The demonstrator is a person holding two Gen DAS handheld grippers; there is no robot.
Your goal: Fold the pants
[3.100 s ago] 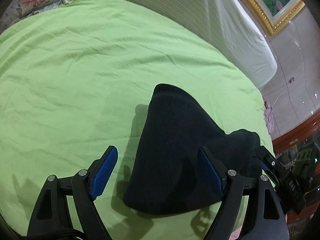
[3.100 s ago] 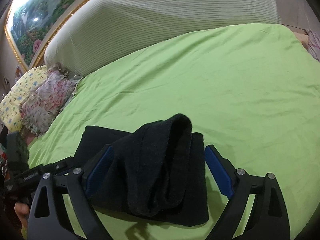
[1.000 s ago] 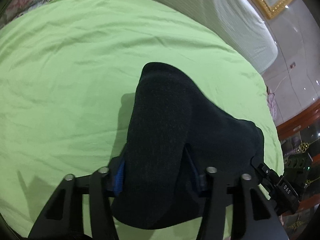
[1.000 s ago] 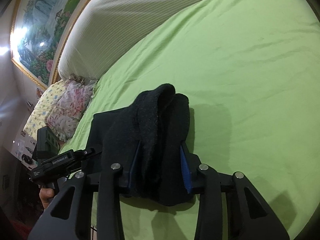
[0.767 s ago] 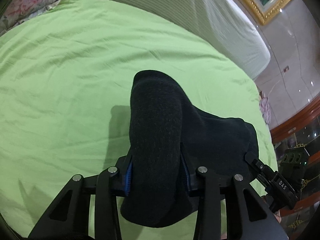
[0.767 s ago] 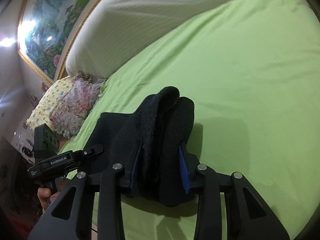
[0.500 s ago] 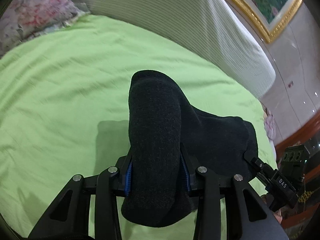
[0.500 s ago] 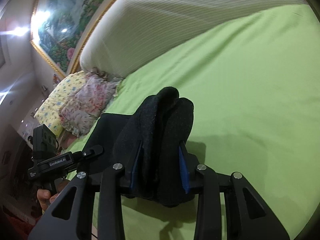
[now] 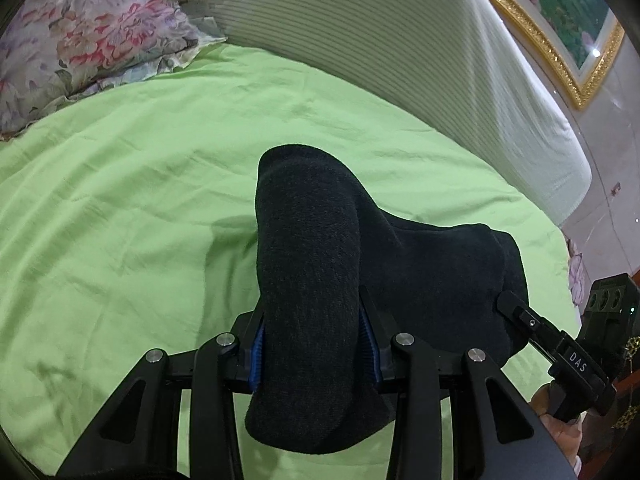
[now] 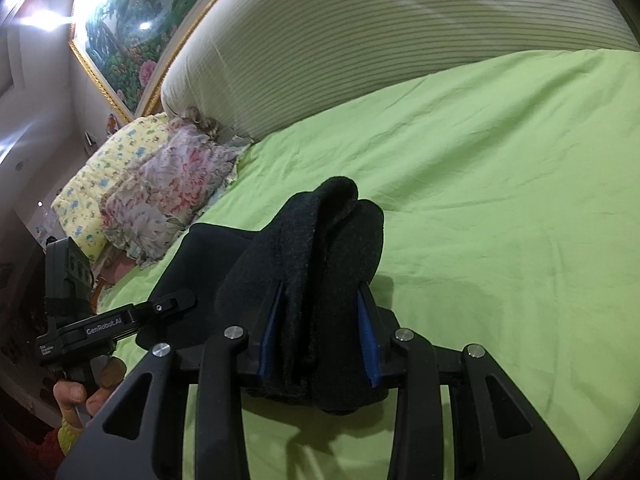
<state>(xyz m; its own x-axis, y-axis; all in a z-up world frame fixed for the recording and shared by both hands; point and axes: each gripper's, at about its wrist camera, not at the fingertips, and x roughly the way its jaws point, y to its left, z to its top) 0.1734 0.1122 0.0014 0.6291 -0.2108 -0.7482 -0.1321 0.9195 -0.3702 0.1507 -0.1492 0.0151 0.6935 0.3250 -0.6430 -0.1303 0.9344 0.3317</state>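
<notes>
The pants (image 9: 420, 280) hang in a thick black bundle between the two grippers, lifted off the green bed (image 9: 120, 200), long axis running hand to hand. The left gripper (image 9: 312, 344) has its fingers clamped on one bunched end; the right gripper (image 10: 316, 332) pinches the other, folded end the same way. Ahead of both lies open sheet up to the striped headboard (image 10: 400, 40); pillows (image 10: 160, 188) crowd the left side. The near bed edge seems close, though the view there is poor.
</notes>
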